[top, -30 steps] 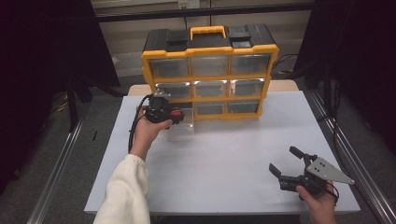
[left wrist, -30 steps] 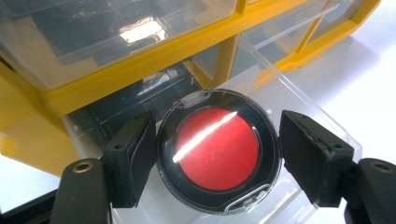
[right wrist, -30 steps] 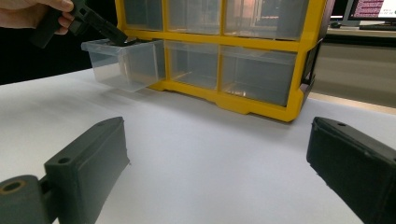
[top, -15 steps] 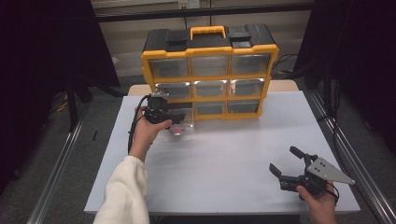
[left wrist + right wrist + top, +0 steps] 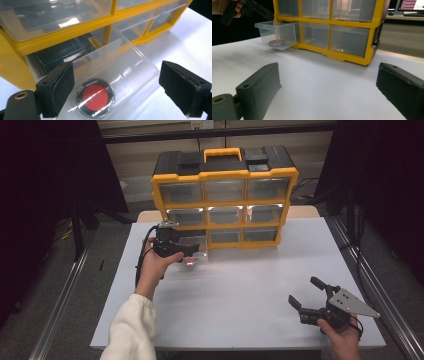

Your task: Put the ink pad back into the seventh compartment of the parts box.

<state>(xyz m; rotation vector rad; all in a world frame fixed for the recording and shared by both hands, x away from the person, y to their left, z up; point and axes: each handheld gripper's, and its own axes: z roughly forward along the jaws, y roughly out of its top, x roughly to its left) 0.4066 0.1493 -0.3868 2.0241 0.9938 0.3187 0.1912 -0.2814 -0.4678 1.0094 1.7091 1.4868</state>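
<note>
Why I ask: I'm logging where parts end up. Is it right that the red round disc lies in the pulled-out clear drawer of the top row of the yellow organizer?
Not the top row. The red round disc lies in the pulled-out clear drawer of the bottom row, at the left end of the yellow organizer, as the high view shows.

Lab-style recording bay: white table hemmed by black curtains and aluminium rails, yellow drawer organizer staged on it, computer monitor lit on a bench behind.
</note>
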